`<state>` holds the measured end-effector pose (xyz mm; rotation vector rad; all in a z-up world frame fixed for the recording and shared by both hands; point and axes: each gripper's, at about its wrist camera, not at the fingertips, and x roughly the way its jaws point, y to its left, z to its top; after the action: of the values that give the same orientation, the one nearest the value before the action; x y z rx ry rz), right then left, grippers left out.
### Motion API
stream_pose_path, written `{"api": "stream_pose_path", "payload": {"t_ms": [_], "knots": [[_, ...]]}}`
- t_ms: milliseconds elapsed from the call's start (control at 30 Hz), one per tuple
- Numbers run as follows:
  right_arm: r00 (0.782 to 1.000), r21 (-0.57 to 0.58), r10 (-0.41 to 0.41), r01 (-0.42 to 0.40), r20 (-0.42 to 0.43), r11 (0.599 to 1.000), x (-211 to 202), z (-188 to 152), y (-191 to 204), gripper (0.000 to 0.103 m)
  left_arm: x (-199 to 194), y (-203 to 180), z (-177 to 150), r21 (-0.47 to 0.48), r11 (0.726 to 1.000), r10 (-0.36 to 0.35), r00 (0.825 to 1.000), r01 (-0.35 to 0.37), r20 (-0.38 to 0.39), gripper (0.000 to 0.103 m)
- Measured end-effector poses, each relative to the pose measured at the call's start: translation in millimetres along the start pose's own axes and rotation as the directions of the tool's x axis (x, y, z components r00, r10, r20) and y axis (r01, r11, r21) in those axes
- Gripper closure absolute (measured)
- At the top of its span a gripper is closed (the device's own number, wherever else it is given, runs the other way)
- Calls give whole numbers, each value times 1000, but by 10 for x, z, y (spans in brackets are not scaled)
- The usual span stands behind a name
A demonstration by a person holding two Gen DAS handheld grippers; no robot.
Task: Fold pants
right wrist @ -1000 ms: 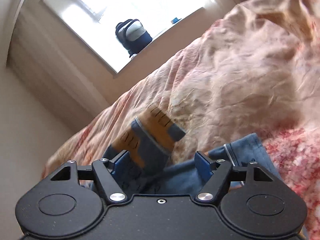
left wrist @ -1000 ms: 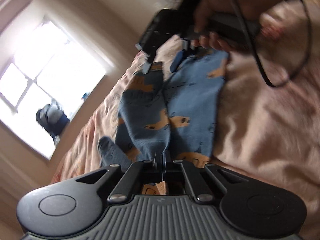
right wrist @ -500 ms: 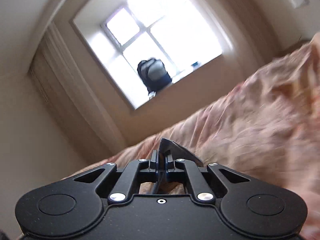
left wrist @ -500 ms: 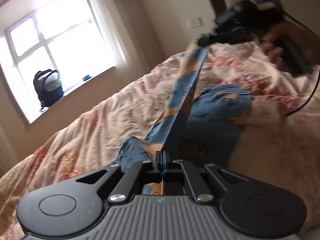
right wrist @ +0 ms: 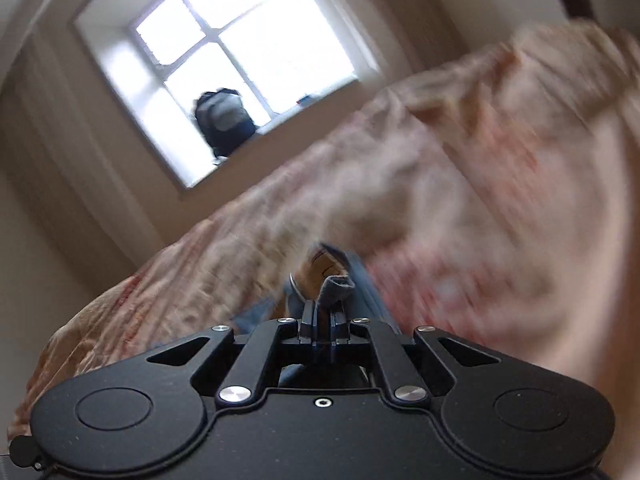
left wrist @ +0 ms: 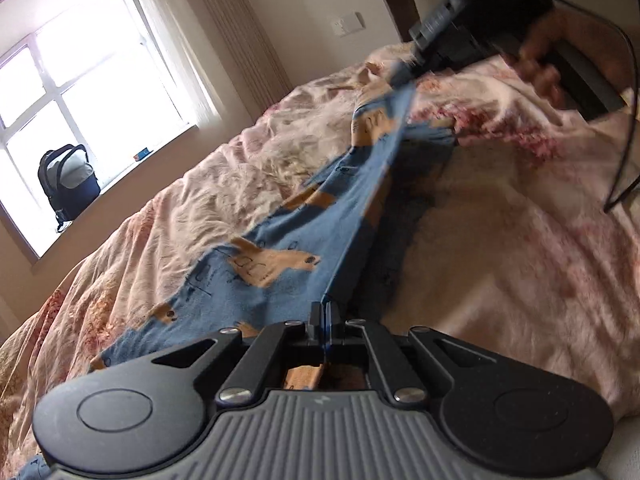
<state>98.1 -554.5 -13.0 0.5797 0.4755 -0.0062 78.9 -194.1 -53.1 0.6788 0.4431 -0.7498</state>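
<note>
A bed (left wrist: 500, 248) carries everything, covered by a rumpled pale pink quilt (left wrist: 224, 184) with reddish flower blotches. On the quilt lie blue pants (left wrist: 256, 280) printed with tan animal shapes; one edge is lifted clear and pulled taut, the rest rests on the cover.

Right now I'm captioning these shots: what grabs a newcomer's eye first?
The blue pants with tan animal prints, stretched taut above the pink floral bedspread between the left claw and right claw. Then the bright window, a dark backpack on its sill.
</note>
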Motion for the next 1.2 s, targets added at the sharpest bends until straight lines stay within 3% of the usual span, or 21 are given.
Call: {"api": "stream_pose_path", "payload": {"t_ms": [133, 200, 300, 400, 467, 567, 667, 700, 733, 767, 833, 933, 1000, 1067, 1100, 1200], "knots": [[991, -152, 103, -90, 82, 984, -162, 347, 429, 98, -5, 38, 44, -38, 999, 18, 1000, -17, 13, 103], [988, -214, 111, -86, 109, 973, -240, 346, 535, 98, 10, 38, 44, -40, 999, 14, 1000, -13, 8, 103], [997, -172, 28, -16, 65, 985, -190, 152, 304, 98, 53, 10, -1, -34, 999, -8, 1000, 8, -13, 103], [994, -49, -93, 91, -50, 995, -23, -129, -153, 98, 92, -41, -55, -25, 999, -32, 999, 31, -28, 103], [989, 5, -108, 109, -102, 994, 29, -285, -301, 97, 99, -72, -70, -15, 1000, -27, 999, 27, -27, 103], [989, -19, -118, 116, -91, 993, 42, -310, -233, 96, 115, -51, -80, -35, 999, -32, 999, 31, -31, 103], [986, -52, -134, 130, -96, 990, 23, -285, -165, 92, 113, 11, -102, -86, 995, -60, 998, 57, -33, 82], [986, -62, -142, 136, -93, 989, 12, -280, -141, 89, 102, 59, -116, -127, 990, -70, 997, 66, -33, 54], [984, -86, -155, 148, -86, 985, -16, -289, -102, 82, 86, 113, -128, -171, 983, -76, 997, 69, -35, 34], [980, -132, -186, 176, -68, 976, -11, -304, -74, 63, 51, 196, -152, -234, 969, -81, 996, 73, -25, 31], [968, -283, -251, 242, 5, 928, -100, -292, 98, 25, -21, 384, -178, -345, 935, -89, 996, 84, 1, 26], [968, -508, -231, 248, 98, 825, -112, -317, 420, 18, -63, 710, -210, -523, 852, 15, 1000, -6, 12, 4], [982, -598, -160, 187, 98, 780, 41, -376, 676, 8, 33, 902, -191, -595, 797, 102, 994, -98, -27, 4], [998, -676, -54, 67, 40, 734, 297, -480, 941, 5, 222, 1050, -153, -595, 784, 173, 983, -179, -67, 4], [1000, -724, -14, 20, 15, 690, 443, -556, 1060, 5, 333, 1108, -156, -579, 785, 203, 975, -220, -95, 4], [998, -835, -26, -29, -52, 550, 876, -753, 1305, 6, 702, 1234, -256, -485, 789, 291, 924, -377, -246, 8]]}}
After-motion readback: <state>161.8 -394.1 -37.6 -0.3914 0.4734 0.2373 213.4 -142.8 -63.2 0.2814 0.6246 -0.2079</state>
